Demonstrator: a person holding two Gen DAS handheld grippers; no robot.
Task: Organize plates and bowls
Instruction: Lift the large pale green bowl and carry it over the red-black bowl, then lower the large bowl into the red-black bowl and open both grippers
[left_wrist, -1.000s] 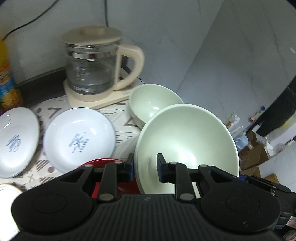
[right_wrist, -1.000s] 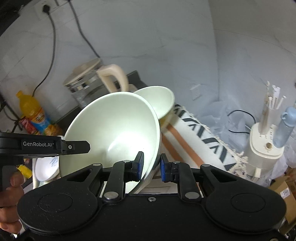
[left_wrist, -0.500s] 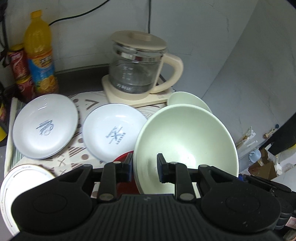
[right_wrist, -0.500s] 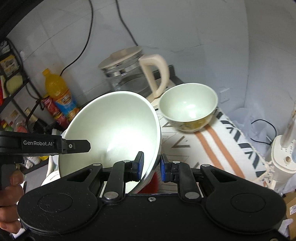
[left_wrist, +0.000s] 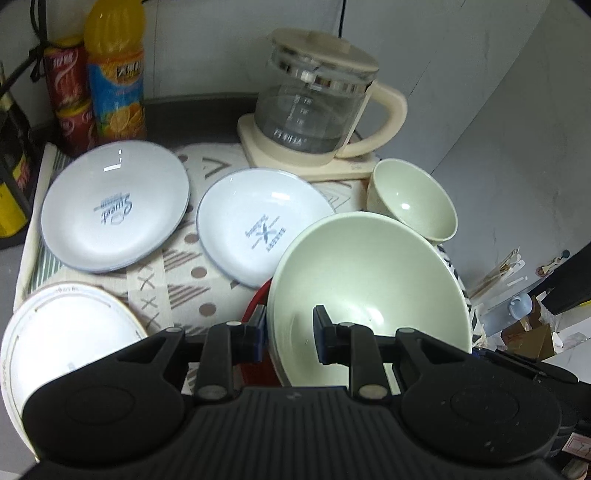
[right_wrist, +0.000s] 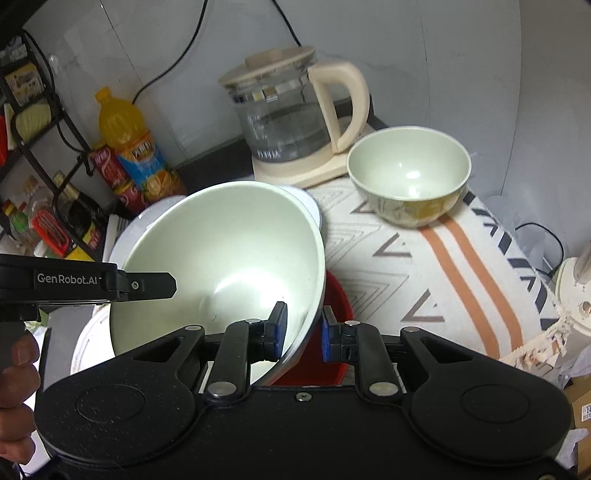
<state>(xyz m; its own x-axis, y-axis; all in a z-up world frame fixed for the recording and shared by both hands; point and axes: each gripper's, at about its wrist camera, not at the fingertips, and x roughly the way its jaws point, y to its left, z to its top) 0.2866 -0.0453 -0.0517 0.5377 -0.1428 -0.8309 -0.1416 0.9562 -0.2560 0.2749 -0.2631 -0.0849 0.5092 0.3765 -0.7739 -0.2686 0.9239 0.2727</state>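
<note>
A large pale green bowl (left_wrist: 373, 280) is held by both grippers above a red dish (right_wrist: 334, 295). My left gripper (left_wrist: 289, 338) is shut on its near rim. My right gripper (right_wrist: 303, 330) is shut on its right rim, with the bowl (right_wrist: 221, 258) tilted. A smaller green bowl (left_wrist: 413, 201) stands by the kettle; it also shows in the right wrist view (right_wrist: 408, 173). Two white plates with blue print (left_wrist: 114, 206) (left_wrist: 258, 225) lie on the patterned cloth. A white plate with a gold rim (left_wrist: 62, 336) sits at the near left.
A glass kettle (left_wrist: 317, 103) on its cream base stands at the back. An orange juice bottle (left_wrist: 114, 70) and red cans (left_wrist: 70, 96) stand at the back left. A black rack (right_wrist: 37, 166) with bottles is at the left. The table's right edge drops off to boxes (left_wrist: 528, 328).
Both grippers have pulled back and lowered with the large bowl. More of the table shows now, and the small green bowl stands clear of the large one.
</note>
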